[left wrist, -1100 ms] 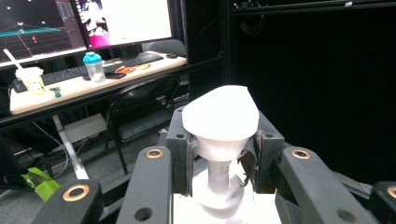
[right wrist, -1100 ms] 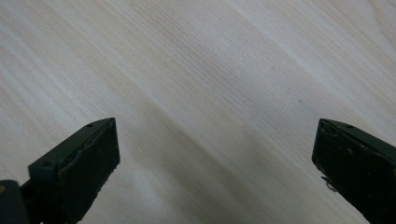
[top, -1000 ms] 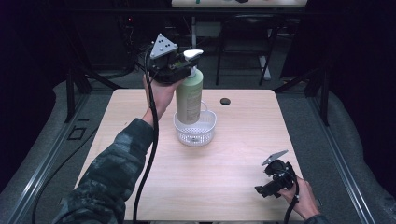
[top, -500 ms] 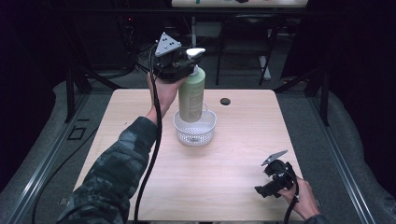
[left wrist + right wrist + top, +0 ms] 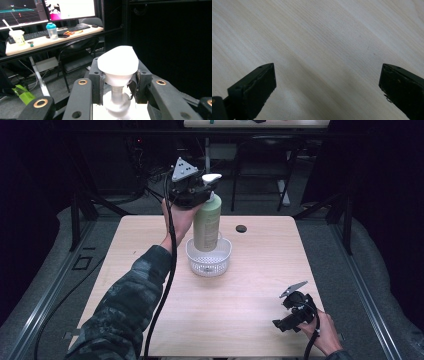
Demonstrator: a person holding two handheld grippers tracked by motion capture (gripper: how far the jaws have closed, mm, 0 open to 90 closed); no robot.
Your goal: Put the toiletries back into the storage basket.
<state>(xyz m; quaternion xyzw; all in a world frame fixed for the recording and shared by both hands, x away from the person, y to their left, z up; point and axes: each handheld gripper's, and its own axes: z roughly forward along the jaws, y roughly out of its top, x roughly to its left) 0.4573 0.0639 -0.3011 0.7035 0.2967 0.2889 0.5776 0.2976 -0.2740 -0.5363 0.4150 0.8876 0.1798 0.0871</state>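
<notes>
A person's left gripper (image 5: pixel 199 190) clamps the neck of a pale green pump bottle (image 5: pixel 207 222) just under its white pump head (image 5: pixel 118 61), its jaws closed narrow against the collar on both sides. The bottle stands upright with its base inside a white perforated basket (image 5: pixel 209 256) at the middle of the wooden table (image 5: pixel 250 310); the basket wall hides the bottle's foot, so whether it rests on the bottom or hangs slightly clear cannot be told (nothing else can be made out in the basket). The left hand (image 5: pixel 179 220) sits behind the bottle, a patterned sleeve (image 5: pixel 125 315) running out of frame at the bottom edge.

At the table's near right corner, the right gripper (image 5: pixel 295 312) is held low over bare wood, its jaws spread wide with only table grain between them; the right hand (image 5: pixel 325 335) is partly cut off by the frame.

A small dark round object (image 5: pixel 241 228), too small to identify, lies on the table beyond the basket. The surrounding room is dark; behind the pump head, a desk (image 5: pixel 50 40) carries monitors, a keyboard and a blue-lidded shaker, with a folding chair (image 5: pixel 77 57) in front.
</notes>
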